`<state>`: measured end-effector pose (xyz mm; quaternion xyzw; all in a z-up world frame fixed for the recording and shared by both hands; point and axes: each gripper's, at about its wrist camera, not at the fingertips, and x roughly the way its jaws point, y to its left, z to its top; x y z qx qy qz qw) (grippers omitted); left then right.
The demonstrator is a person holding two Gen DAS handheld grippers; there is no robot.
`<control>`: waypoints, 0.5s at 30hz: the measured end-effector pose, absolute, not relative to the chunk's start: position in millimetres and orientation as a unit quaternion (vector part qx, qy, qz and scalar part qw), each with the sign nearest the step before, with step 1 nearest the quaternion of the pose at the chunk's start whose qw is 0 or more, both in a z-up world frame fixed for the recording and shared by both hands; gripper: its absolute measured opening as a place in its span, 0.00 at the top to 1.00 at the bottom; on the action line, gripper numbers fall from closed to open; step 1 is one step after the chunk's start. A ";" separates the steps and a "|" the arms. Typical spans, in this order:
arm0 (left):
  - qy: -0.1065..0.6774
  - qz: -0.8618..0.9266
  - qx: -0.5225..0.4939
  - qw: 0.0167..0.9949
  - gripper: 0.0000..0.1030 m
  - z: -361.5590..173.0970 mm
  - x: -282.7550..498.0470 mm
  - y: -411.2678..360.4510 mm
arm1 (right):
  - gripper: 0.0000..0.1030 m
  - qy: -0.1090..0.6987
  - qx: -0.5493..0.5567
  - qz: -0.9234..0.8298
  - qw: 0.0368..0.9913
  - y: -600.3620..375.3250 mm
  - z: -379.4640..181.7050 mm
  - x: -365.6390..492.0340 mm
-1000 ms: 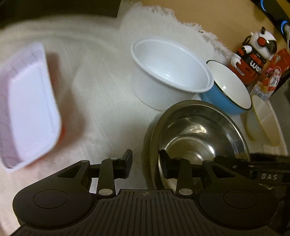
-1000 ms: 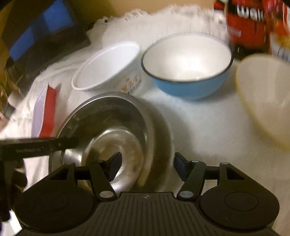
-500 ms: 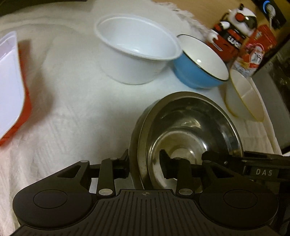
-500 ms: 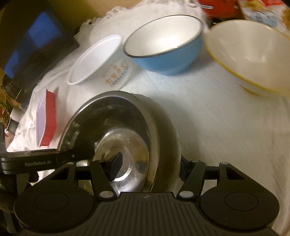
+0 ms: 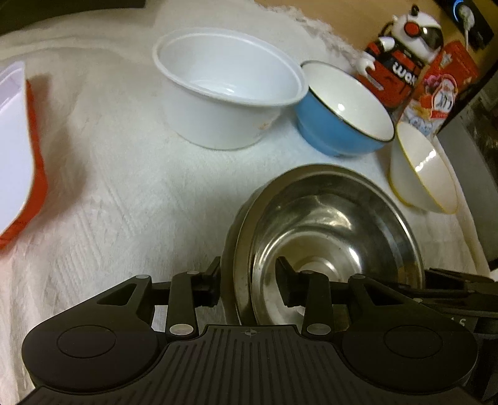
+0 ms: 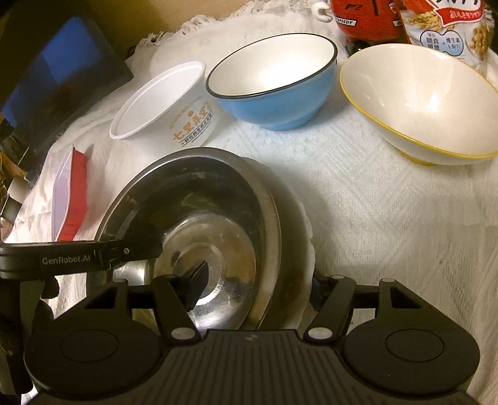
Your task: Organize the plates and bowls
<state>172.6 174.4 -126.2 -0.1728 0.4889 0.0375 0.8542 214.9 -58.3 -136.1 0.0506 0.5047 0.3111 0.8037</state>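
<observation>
A steel bowl [image 5: 326, 224] [image 6: 193, 199] rests on a white plate [image 6: 306, 230] on the white cloth. My left gripper [image 5: 250, 283] straddles the bowl's left rim, one finger outside and one inside. Its jaws are opening and the inner pad stands off the wall. My right gripper [image 6: 256, 278] straddles the right rim and the plate edge. Its jaws are also opening, with a gap at the inner finger. Behind the steel bowl stand a white plastic bowl [image 5: 224, 93] [image 6: 162, 102], a blue bowl [image 5: 342, 106] [image 6: 274, 81] and a cream bowl with a yellow rim [image 5: 423, 168] [image 6: 420, 102].
A red tray with a white inside [image 5: 15, 149] [image 6: 68, 199] lies at the left. A toy robot [image 5: 401, 53] and a snack bag [image 5: 442, 90] [image 6: 451, 28] stand at the back right. A dark screen [image 6: 56, 81] sits beyond the cloth's left edge.
Both grippers and the steel bowl slid across the cloth, then stopped. Both pairs of jaws have widened around the bowl's rim.
</observation>
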 end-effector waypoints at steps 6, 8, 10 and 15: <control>0.440 0.044 -0.173 0.880 0.63 -97.7 157.2 180.5 | 0.33 0.480 0.018 0.287 0.829 -62.8 -126.9 214.3; 0.430 0.045 -0.176 0.885 0.63 -90.7 152.1 183.7 | 0.30 0.469 0.005 0.274 0.840 -66.0 -121.9 214.5; 0.424 0.048 -0.178 0.887 0.63 -86.0 147.8 187.2 | 0.30 0.457 -0.008 0.265 0.849 -69.7 -116.4 214.1; 0.414 0.054 -0.188 0.889 0.63 -81.8 140.9 191.2 | 0.26 0.429 -0.017 0.262 0.864 -73.7 -98.9 211.9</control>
